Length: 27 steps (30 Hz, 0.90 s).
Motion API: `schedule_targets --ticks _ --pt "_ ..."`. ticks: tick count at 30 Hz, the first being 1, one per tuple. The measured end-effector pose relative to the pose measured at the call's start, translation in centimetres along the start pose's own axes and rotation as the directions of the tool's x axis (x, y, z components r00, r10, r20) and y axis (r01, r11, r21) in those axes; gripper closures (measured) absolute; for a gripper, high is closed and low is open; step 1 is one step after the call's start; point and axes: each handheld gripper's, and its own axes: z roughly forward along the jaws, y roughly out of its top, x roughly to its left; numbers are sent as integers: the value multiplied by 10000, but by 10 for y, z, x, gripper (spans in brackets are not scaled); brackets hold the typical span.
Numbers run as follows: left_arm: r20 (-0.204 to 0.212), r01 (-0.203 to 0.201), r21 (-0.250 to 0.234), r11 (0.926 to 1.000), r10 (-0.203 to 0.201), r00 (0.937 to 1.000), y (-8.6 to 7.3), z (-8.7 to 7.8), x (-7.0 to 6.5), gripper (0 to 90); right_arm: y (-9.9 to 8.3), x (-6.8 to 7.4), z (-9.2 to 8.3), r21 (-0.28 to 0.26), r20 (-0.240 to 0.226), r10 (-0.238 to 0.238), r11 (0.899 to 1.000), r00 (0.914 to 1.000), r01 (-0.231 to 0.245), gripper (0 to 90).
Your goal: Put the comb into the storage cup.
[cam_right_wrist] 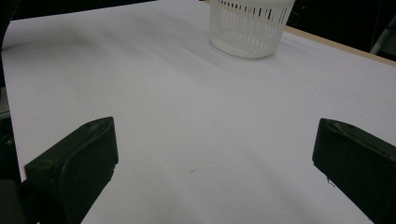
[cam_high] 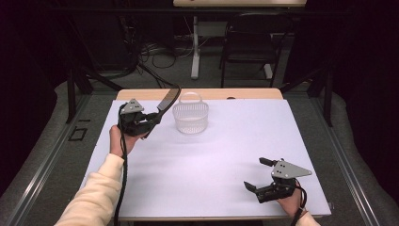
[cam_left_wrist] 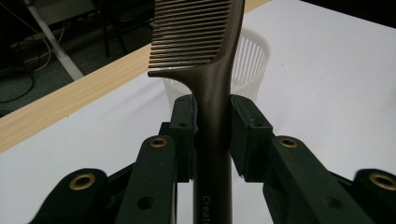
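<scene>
Table (cam_high: 211,160): white sheet over a wooden top; wood strip bare along the far edge; wide open middle.
Basket (cam_high: 190,117): white, slotted, upright near the far edge, handle up.
My left gripper (cam_high: 153,120): clamped on the comb handle, just left of the basket.
My right gripper (cam_high: 258,174): jaws wide apart, holding nothing, by the near right edge.
Comb (cam_high: 169,99): dark, raised, teeth slanting toward the basket rim.
</scene>
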Motion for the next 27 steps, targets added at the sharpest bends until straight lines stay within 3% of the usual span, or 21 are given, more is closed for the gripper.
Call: schedule_targets --ticks 27 --pt "-24 -36 -381 9993 35 10000 22 7 -1 722 0 0 -1 6 71 -45 10000 10000 45 0"
